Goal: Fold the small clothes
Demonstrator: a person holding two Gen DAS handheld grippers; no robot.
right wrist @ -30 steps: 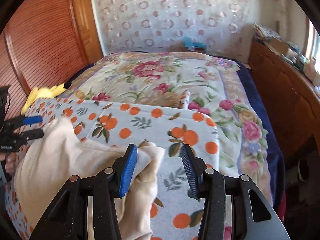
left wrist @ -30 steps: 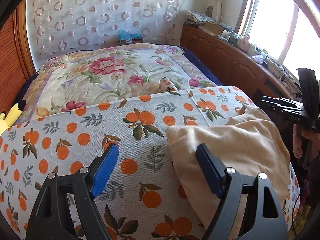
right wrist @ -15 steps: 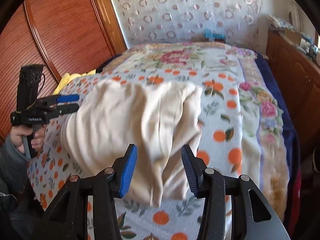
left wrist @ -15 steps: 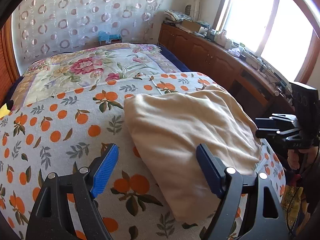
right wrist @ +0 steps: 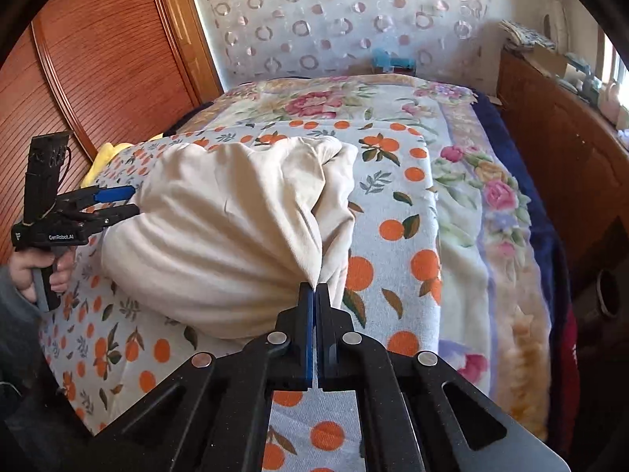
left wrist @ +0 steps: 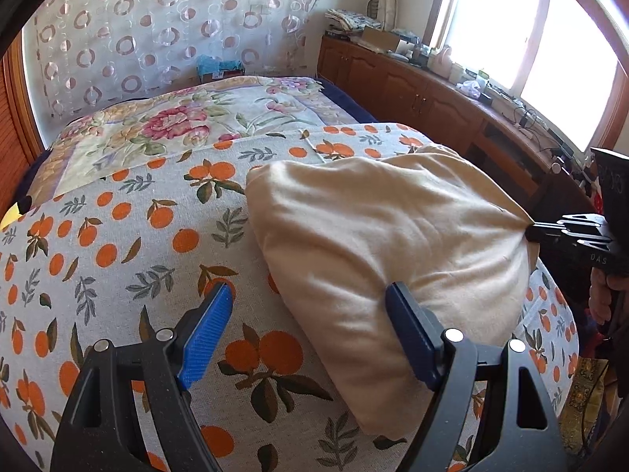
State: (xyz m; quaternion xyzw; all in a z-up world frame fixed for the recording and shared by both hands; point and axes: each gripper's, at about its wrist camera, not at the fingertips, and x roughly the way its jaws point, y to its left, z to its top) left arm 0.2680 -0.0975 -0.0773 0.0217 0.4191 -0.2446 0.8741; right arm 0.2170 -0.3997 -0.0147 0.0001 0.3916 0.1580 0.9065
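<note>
Cream garment [left wrist: 377, 244] bunched, fan-creased.

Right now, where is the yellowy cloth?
The cream garment lies on the orange-print cover, pinched at its near edge by the right gripper, with the open left gripper beside it.

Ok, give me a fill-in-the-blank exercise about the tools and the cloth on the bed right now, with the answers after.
1. The right tool is ___ on the cream garment.
2. The left tool is ___, with nothing between its blue pads.
3. The cream garment lies on a bedcover printed with ___.
4. The wooden cabinets stand under the ___.

Answers: shut, open, oranges, window
</note>
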